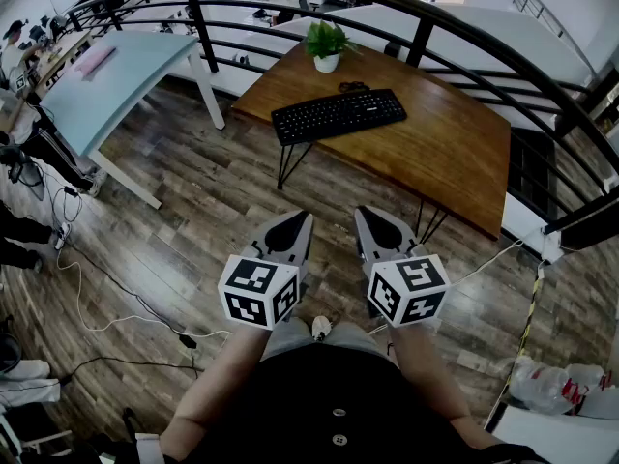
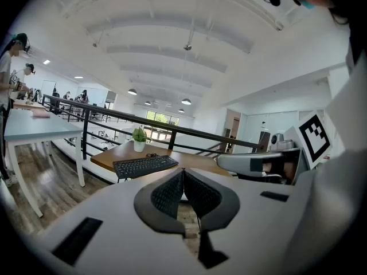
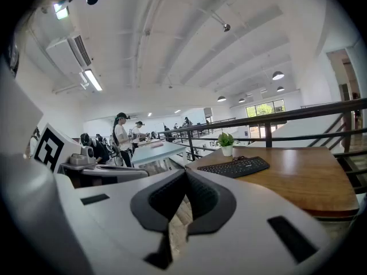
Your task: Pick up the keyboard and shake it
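The left tool (image 1: 290, 232) and right tool (image 1: 382, 230) are both clenched on nothing, well short of the bench (image 1: 455, 153). The keyboard (image 1: 338, 115) lies flat at 12 o'clock, with a potted plant (image 1: 326, 44) near its 11. A one-ended grip could let it sag and slip — a wide shake could topple the potted plant.

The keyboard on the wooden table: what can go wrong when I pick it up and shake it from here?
1. The potted plant stands close behind the keyboard; a wide shake could tip it over.
2. The keyboard lies near the edge of the table, so a clumsy push might slide it off.
3. The left gripper and right gripper are both shut; they must open before grasping.
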Action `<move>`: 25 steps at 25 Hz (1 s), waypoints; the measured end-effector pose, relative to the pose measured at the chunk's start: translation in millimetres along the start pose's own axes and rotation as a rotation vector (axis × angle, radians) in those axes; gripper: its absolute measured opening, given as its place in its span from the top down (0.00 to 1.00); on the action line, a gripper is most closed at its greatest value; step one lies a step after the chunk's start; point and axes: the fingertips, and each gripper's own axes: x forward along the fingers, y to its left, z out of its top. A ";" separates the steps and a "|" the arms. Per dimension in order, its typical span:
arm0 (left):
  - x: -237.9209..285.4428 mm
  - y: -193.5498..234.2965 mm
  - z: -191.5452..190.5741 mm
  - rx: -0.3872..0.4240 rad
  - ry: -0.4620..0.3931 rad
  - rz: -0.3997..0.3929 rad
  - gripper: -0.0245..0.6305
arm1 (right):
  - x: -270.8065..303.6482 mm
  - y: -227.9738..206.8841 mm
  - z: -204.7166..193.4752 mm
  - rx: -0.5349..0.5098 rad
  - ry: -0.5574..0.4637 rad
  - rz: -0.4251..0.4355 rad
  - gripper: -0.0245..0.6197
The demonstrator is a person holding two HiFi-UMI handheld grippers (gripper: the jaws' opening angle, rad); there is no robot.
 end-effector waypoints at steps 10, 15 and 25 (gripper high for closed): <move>8.3 18.0 3.9 0.071 0.011 0.087 0.94 | 1.9 -20.3 -2.6 -0.005 0.001 -0.059 0.92; 7.6 19.6 15.7 0.073 -0.028 0.105 0.94 | -4.6 -29.4 7.1 -0.020 -0.048 -0.079 0.92; 25.2 18.7 9.0 0.020 -0.031 0.139 0.94 | -8.5 -53.0 15.9 -0.074 -0.084 -0.093 0.92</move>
